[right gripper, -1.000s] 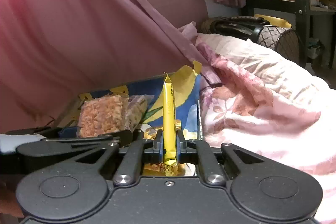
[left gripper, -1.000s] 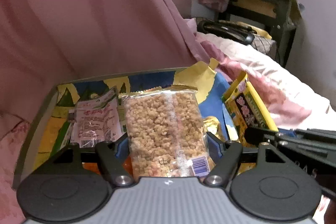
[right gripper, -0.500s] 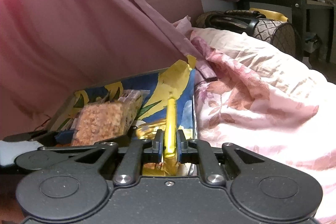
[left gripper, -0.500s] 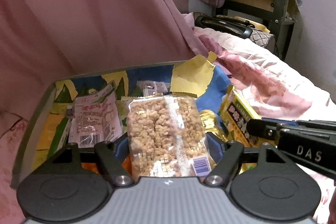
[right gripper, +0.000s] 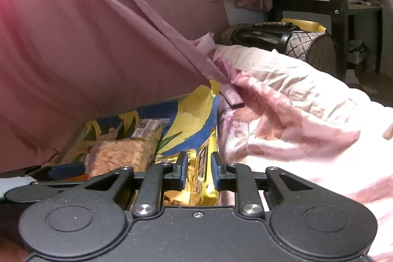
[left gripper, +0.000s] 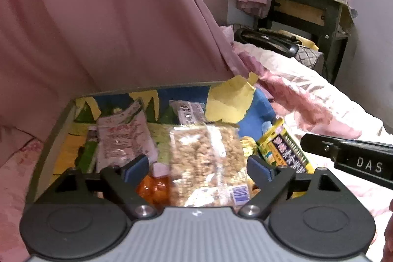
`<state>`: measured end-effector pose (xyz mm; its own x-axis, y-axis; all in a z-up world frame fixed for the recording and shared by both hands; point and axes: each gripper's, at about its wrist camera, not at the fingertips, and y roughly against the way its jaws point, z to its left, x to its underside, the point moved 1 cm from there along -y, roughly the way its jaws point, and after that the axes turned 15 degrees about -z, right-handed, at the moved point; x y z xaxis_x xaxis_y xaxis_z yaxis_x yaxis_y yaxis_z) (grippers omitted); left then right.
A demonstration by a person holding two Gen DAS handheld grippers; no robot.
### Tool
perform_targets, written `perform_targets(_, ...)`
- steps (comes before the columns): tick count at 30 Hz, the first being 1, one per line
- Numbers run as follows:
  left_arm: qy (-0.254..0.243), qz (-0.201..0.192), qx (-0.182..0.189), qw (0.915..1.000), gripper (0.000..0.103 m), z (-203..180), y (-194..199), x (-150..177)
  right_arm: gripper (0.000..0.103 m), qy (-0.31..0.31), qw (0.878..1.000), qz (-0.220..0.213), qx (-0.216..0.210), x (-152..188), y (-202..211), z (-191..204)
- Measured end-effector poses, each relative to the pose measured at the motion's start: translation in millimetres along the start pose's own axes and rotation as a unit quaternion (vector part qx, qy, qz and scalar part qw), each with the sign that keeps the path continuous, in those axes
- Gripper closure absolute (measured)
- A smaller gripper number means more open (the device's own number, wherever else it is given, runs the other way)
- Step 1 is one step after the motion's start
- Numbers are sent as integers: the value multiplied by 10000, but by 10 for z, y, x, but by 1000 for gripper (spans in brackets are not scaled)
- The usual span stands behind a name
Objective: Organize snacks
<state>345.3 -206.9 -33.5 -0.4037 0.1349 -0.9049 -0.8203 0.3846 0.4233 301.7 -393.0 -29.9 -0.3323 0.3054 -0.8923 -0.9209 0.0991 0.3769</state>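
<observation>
The left gripper (left gripper: 197,167) has just opened wide around the cereal bag (left gripper: 208,158); the right gripper (right gripper: 197,167), opening slightly, loosely straddles the yellow packet (right gripper: 205,171) in the box (left gripper: 49,151).

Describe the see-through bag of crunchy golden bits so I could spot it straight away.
Look in the shallow tray with the blue and yellow lining on the pink bedding. In its middle, between the open left claw's fingers, lies the clear bag of tan puffed clusters. Unlike the white printed packet to its left and the yellow packet to its right, you see the food inside.
</observation>
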Motion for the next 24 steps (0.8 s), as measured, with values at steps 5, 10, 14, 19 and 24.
perform_targets(5, 54, -167, -102, 9998, 7, 30, 125, -79, 73, -32, 9998, -177, 16, -78, 90, -16)
perform_targets(10, 165, -411, -236, 9987, 4, 98, 291, -175, 65, -7, 9990, -451, 31, -173, 235, -12)
perform_targets(14, 262, -632, -335, 9971, 2, 152, 448, -256, 55, -94, 9977, -670, 20, -253, 380, -45)
perform_targets(19, 349, -868, -409, 9948, 1, 201, 664, -367, 44, -127, 9956, -928, -25, -332, 579, -48)
perform_targets(24, 432, -1035, -445, 9927, 0, 226, 869, -459, 21, -34, 9925, -1214, -114, -395, 794, -5)
